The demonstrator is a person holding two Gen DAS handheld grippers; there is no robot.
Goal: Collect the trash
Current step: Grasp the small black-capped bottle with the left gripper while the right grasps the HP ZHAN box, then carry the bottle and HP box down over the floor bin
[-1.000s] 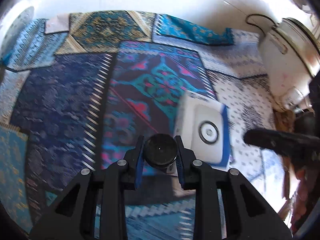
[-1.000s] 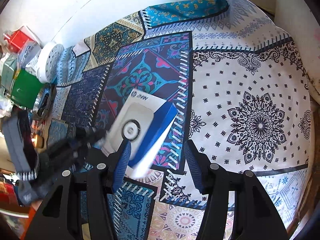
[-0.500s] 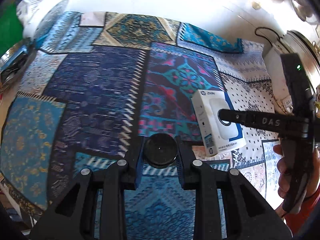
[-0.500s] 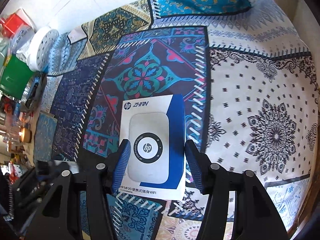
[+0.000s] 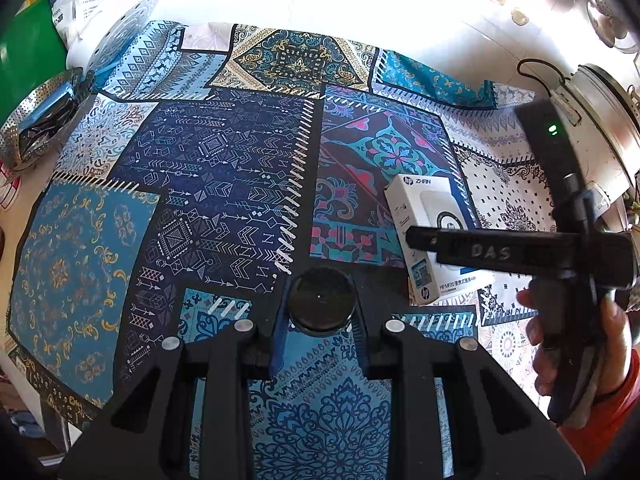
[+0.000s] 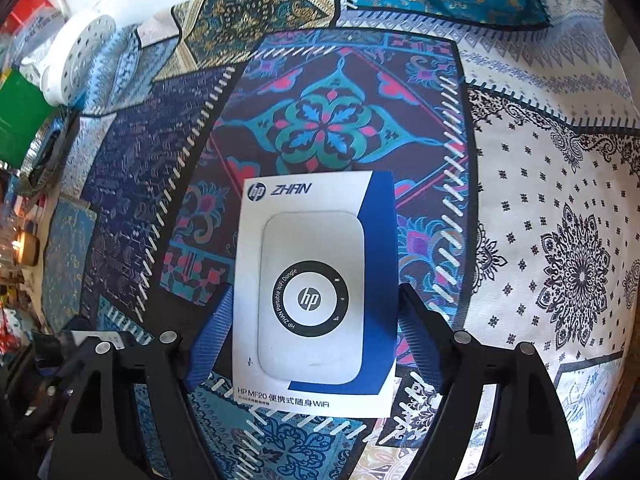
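Observation:
A white and blue HP box (image 6: 316,288) lies flat on the patterned tablecloth (image 6: 560,200). My right gripper (image 6: 312,336) is open, its blue fingers on either side of the box's near half, close to its edges. In the left wrist view the box (image 5: 416,216) lies at the right, partly behind the right gripper's black body (image 5: 500,250). My left gripper (image 5: 320,332) is shut on a round black cap (image 5: 321,299) and holds it above the cloth, left of the box.
A white rice cooker (image 5: 600,132) with a cable stands at the far right. A perforated metal basket (image 5: 36,120), a white perforated disc (image 6: 80,56) and a green item (image 6: 20,120) sit along the left edge. The wall is behind.
The right gripper has come down over the box, which now lies flat between its fingers. The left gripper has drawn back and left with the black cap.

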